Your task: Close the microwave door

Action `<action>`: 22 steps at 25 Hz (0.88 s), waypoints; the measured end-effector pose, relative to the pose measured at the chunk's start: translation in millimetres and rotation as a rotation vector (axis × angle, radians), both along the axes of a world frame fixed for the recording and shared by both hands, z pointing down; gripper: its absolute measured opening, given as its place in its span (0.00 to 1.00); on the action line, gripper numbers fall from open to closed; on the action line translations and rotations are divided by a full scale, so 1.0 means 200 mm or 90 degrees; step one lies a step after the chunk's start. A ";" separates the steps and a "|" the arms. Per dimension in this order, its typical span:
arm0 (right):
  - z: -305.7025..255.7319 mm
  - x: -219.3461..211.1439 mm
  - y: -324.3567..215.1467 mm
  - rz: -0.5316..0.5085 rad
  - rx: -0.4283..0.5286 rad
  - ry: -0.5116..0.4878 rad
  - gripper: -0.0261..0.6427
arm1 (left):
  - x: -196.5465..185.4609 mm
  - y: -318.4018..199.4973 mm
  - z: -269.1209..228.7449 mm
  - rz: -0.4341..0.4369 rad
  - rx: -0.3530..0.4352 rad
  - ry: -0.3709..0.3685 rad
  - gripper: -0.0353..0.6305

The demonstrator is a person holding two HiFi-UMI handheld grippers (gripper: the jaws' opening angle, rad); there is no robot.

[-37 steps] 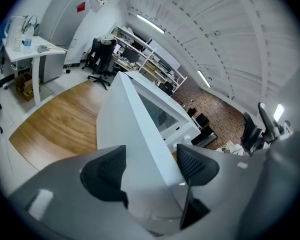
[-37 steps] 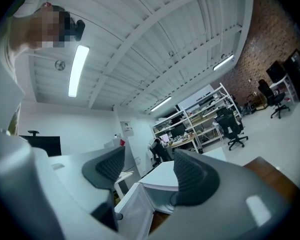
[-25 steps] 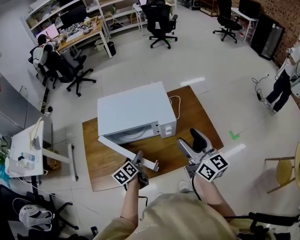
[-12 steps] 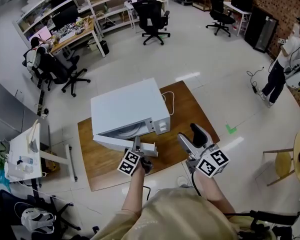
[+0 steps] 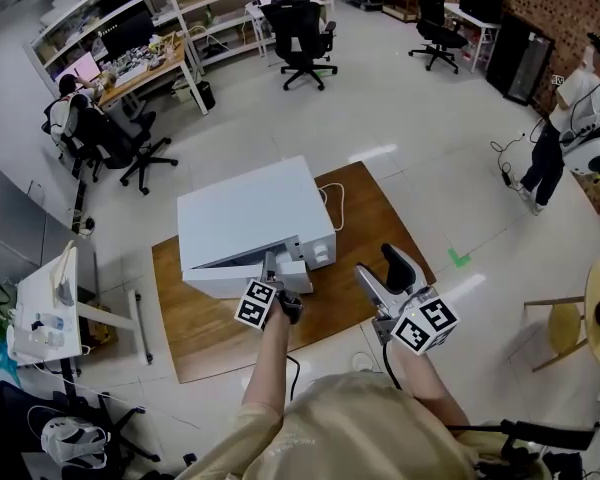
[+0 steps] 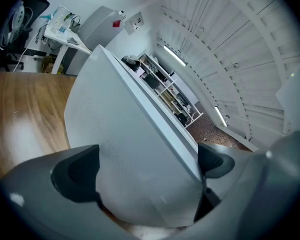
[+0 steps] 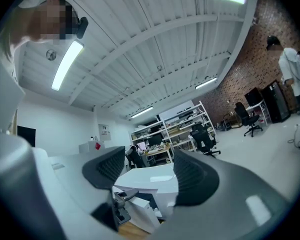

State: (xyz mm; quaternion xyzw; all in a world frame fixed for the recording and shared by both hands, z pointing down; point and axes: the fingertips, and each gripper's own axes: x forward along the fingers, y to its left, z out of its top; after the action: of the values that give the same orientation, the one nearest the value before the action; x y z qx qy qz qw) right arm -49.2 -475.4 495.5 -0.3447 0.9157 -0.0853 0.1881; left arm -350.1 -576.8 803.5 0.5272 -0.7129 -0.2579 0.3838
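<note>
Now my left gripper [image 5: 277,268] is opening its jaws, the almost-shut microwave door [image 5: 225,280] between them. The microwave [image 5: 245,218] sits on the wooden board's [image 5: 375,233] left half. My right gripper [image 5: 383,270] is closed and empty.

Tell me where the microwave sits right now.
In the head view the microwave sits left of centre on the wooden table, just ahead of the left gripper, whose jaws are opening around its door.
</note>
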 end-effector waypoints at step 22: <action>0.00 -0.07 -0.08 0.015 -0.008 0.001 0.48 | -0.12 -0.16 -0.01 -0.111 -0.004 0.016 0.95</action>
State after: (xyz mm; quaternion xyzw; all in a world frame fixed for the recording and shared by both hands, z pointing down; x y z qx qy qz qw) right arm -62.7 -490.5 495.9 -0.3564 0.9113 -0.0887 0.1859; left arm -374.1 -608.0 801.0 0.4588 -0.7519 -0.2946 0.3707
